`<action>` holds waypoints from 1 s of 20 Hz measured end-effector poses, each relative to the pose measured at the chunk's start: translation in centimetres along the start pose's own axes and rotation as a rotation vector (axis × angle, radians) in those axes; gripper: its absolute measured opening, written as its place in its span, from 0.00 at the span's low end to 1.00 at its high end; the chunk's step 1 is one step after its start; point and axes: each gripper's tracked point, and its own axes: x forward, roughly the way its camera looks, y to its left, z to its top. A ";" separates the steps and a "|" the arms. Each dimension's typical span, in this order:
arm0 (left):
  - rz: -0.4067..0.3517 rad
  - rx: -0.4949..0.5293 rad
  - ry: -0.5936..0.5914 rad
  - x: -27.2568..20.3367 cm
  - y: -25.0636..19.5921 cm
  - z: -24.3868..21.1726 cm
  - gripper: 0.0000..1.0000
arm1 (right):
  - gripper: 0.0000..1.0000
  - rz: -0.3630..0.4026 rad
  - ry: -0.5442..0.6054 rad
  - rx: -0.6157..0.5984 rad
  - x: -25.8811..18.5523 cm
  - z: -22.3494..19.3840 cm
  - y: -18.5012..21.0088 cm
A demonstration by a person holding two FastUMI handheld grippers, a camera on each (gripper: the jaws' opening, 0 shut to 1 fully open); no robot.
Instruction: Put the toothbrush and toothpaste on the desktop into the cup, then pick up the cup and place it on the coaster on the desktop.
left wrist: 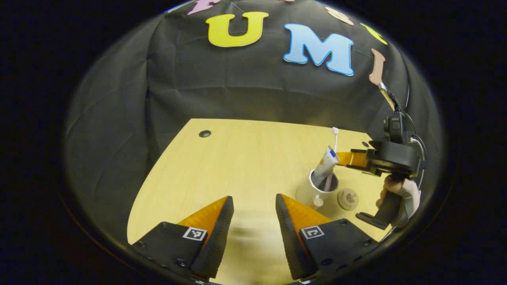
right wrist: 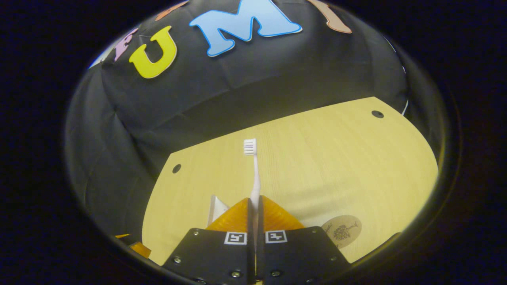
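In the right gripper view the toothbrush (right wrist: pixel 255 174) handle is swallowed between the right gripper (right wrist: pixel 254 206) fingers, the coaster (right wrist: pixel 341 231) is clipped by that gripper's body, and the toothpaste (right wrist: pixel 216 209) is mostly hidden.

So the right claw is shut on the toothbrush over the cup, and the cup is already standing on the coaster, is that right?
Not quite: the cup stands on the bare desktop beside the coaster, as the left gripper view shows. The right claw is indeed shut on the toothbrush.
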 end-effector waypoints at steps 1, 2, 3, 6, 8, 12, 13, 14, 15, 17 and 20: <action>-0.004 0.002 0.002 0.2 -0.1 -0.2 0.72 | 0.03 0.001 -0.012 -0.015 -0.2 0.0 0.1; -0.009 0.004 0.004 0.2 -0.4 -0.2 0.72 | 0.02 0.004 -0.018 -0.029 -0.1 -0.4 0.2; -0.013 0.006 0.007 0.4 -0.6 -0.3 0.72 | 0.00 0.008 -0.022 -0.042 -0.3 -0.6 0.3; -0.035 0.006 0.023 0.9 -1.5 -0.5 0.72 | 0.06 0.014 -0.031 -0.080 -0.9 -1.7 0.4; -0.049 0.010 0.032 1.3 -2.1 -0.8 0.72 | 0.07 0.026 -0.016 -0.099 -1.4 -2.8 0.5; -0.079 0.019 0.050 2.1 -3.5 -1.3 0.72 | 0.08 0.034 -0.005 -0.113 -2.2 -3.9 0.4; -0.086 0.021 0.052 2.3 -3.9 -1.3 0.72 | 0.08 0.035 -0.002 -0.113 -2.4 -3.8 0.3; -0.093 0.022 0.055 2.4 -4.2 -1.3 0.72 | 0.08 0.031 0.000 -0.112 -2.7 -3.8 0.1; -0.100 0.023 0.057 2.5 -4.6 -1.3 0.72 | 0.08 0.023 0.000 -0.111 -2.9 -3.6 -0.3; -0.120 0.027 0.062 2.7 -5.4 -1.2 0.72 | 0.08 0.006 -0.007 -0.103 -3.3 -3.1 -1.4; -0.155 0.050 0.076 3.0 -6.9 -1.4 0.72 | 0.20 -0.023 -0.009 -0.084 -4.2 -2.5 -3.5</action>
